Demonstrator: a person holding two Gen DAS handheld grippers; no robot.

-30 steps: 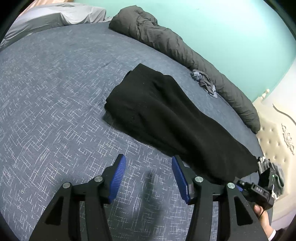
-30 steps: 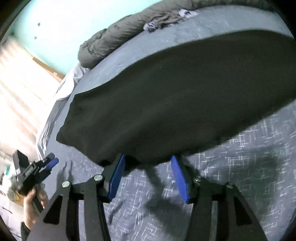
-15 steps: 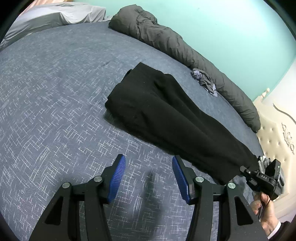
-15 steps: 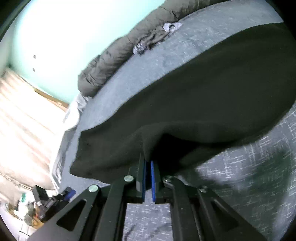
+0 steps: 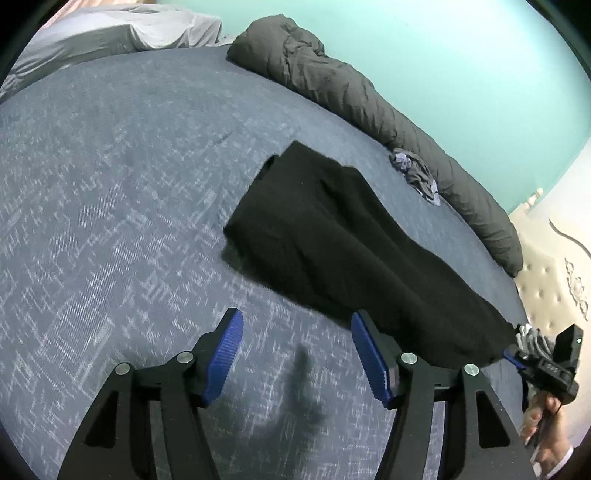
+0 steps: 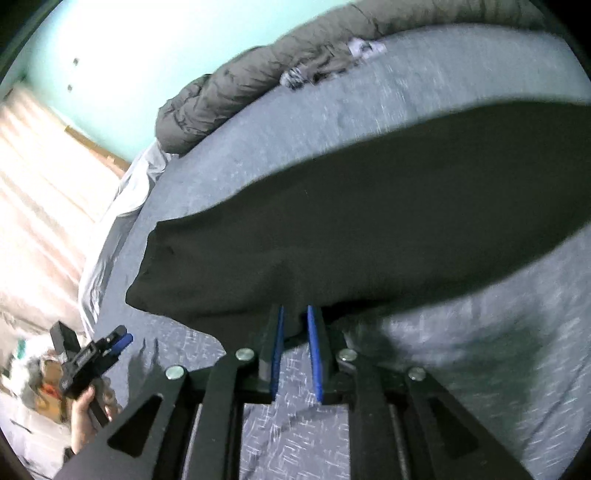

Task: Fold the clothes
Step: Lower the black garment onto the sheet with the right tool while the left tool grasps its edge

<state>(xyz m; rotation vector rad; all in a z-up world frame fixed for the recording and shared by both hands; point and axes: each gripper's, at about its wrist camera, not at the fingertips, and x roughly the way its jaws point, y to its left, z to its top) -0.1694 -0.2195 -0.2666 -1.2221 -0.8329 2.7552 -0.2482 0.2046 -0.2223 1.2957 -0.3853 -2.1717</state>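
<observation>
A black garment (image 5: 332,240) lies stretched out long on the blue-grey bed cover (image 5: 110,184). Its near end (image 6: 295,288) is raised off the bed, with a shadow under it. My right gripper (image 6: 295,314) has that edge bunched between its blue pads; the jaws stand a narrow gap apart and are opening. In the left wrist view the right gripper (image 5: 511,354) sits at the garment's far right end. My left gripper (image 5: 295,317) hovers over bare cover just short of the garment's long side. Its jaws are opening with nothing between them. The right wrist view has it (image 6: 122,338) at lower left.
A rolled dark grey duvet (image 5: 351,96) runs along the far side of the bed by the teal wall. A small heap of grey patterned clothes (image 5: 417,177) lies beside it. A pale pillow (image 5: 110,33) is at the far left, a cream headboard (image 5: 546,280) at the right.
My right gripper shut on the garment's near edge and lifted it off the bed; its pads now stand slightly further apart. The left gripper's jaws have widened; that hand stayed in place.
</observation>
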